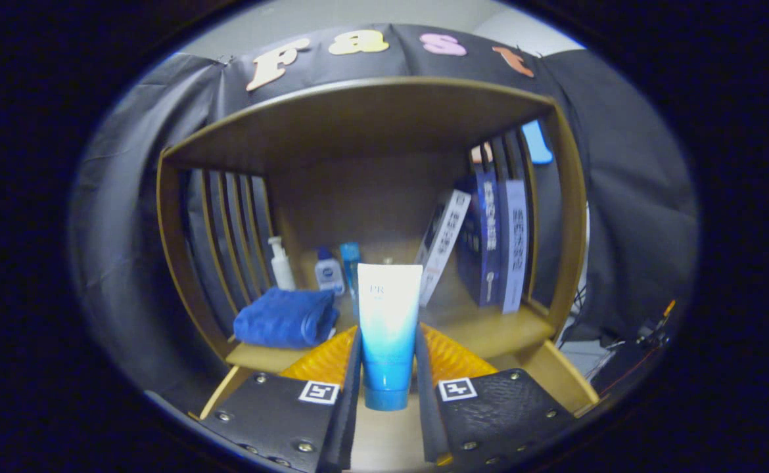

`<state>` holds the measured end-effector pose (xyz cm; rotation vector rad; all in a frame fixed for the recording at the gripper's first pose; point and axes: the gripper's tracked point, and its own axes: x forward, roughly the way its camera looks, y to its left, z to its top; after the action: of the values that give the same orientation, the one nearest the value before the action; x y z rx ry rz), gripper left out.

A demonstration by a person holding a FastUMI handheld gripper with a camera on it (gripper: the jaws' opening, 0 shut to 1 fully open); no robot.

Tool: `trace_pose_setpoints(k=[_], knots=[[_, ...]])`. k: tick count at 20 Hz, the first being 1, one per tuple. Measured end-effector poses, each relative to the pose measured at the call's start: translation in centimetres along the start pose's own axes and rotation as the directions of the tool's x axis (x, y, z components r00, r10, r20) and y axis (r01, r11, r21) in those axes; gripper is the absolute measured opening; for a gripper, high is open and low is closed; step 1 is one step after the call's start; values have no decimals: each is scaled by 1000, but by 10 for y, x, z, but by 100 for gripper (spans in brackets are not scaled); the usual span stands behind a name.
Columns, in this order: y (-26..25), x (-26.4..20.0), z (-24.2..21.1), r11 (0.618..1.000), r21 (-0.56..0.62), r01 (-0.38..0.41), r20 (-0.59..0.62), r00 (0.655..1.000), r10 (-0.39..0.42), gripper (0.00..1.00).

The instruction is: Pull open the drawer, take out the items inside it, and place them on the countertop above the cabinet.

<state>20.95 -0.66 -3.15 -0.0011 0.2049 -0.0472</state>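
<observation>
Left: the shelf is a wooden open-fronted unit. Its left side is made of vertical slats, with black cloth visible behind them.

On the shelf floor near the left slats lies a folded blue towel. Behind the towel, toward the back panel, stand three small containers: a white pump bottle, a small bottle with a blue cap, and a narrow blue tube just beside it.

Centre: the gripper holds a white-to-blue tube, cap end down. The tube stands upright between the two fingers. Both fingers press against its lower sides, left and right; the jaws are narrow, closed to the width of the tube. The cap sits just above a wooden surface that shows between the fingers. Whether the cap touches that surface cannot be determined. The tube is in front of the shelf opening, ahead of the small containers.

Right: three books stand on the shelf floor. The nearest, with a white spine, leans to the right against a dark blue book; a pale blue one stands upright beside the right slats.

Far right: black cloth hangs beyond the shelf, with cables near its lower edge.
</observation>
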Motion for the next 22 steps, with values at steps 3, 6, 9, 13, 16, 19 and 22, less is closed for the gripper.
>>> trace_pose_setpoints(k=[3, 6, 9, 13, 16, 19, 22], knots=[[5, 28, 18, 999, -32, -4, 8, 1000, 5, 41], [8, 63, 2, 999, -39, 11, -30, 999, -12, 41], [7, 98, -43, 998, -47, 33, -118, 992, -38, 41], [15, 130, -92, 998, -59, 26, -227, 973, -39, 41], [21, 149, -109, 998, -64, 29, -242, 969, -44, 41], [22, 165, -126, 999, -23, 44, -282, 958, -48, 41], [21, 176, -122, 998, -33, 56, -253, 966, -63, 41]])
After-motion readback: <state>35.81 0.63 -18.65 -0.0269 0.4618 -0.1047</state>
